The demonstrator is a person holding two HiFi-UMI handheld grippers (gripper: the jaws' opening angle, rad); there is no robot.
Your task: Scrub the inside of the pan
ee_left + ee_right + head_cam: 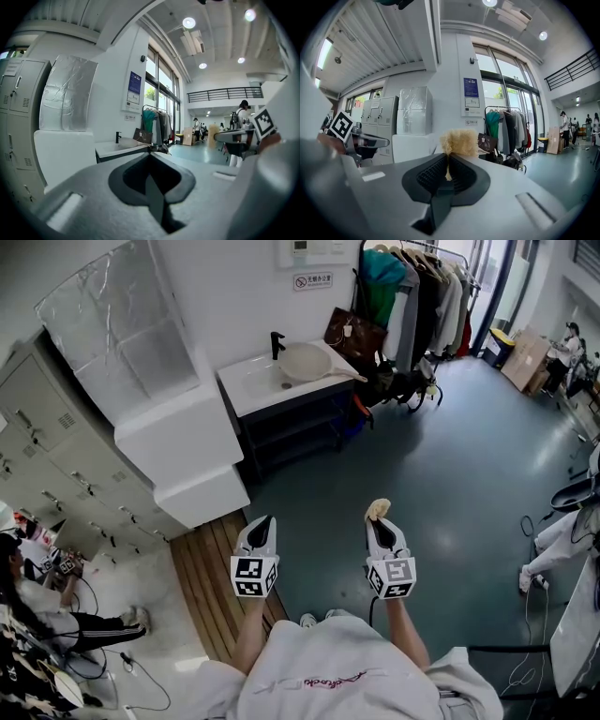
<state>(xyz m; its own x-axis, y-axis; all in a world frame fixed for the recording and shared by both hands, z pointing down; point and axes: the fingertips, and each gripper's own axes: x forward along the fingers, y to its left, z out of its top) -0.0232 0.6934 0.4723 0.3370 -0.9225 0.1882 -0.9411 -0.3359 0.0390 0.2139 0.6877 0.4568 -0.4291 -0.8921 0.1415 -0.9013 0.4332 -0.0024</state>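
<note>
Head view looks steeply down; both gripper views look level toward the clothes rack (508, 129).

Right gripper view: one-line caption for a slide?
Right gripper shut on a tan scrub pad, held in the air facing a clothes rack.

Scrubber (459, 143): lower part pinched out of sight between the jaws of your right gripper (447, 159). Wall sign (312, 281): print too small to read.

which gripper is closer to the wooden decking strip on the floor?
Left. The left gripper sits over the wooden decking's right edge in the head view; the right gripper, shut on a yellow scrubber, is further right, over the grey floor.
</note>
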